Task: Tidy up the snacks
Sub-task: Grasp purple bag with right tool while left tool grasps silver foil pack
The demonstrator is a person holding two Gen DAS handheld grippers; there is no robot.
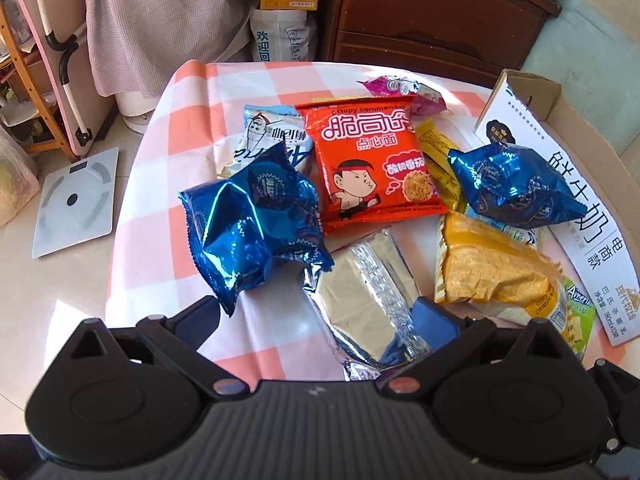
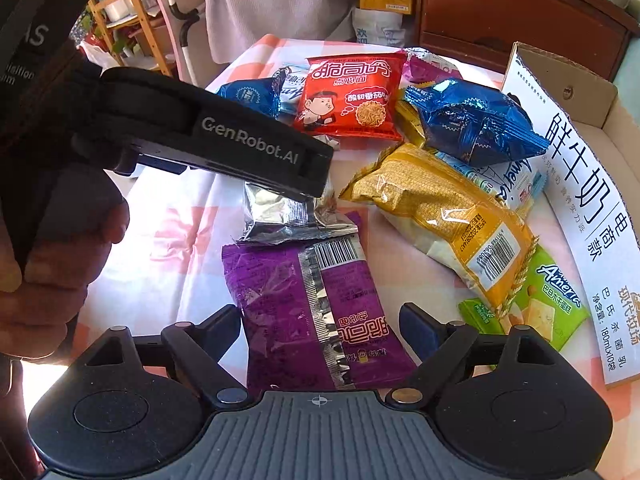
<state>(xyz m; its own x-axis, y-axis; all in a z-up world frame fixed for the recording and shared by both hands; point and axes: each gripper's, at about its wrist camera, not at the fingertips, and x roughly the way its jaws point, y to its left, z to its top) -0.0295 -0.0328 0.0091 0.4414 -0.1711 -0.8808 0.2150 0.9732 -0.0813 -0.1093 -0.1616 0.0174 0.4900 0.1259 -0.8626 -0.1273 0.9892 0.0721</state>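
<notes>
The cardboard milk carton box (image 2: 576, 184) sits at the right edge of the checked tablecloth (image 1: 248, 92), and you can't really see what's in it, since every snack is lying loose on the cloth beside it. The right gripper (image 2: 320, 332) is spread wide with the purple noodle packet (image 2: 308, 312) lying back-side up between its fingers, pads not pressing it, while the left gripper (image 1: 320, 320) hangs spread over the silver foil packet (image 1: 360, 292). Count: two crinkly blue foil bags (image 1: 256, 224), one red noodle packet (image 1: 372, 160), one yellow cake bag (image 2: 436, 216), one green packet (image 2: 544, 300).
</notes>
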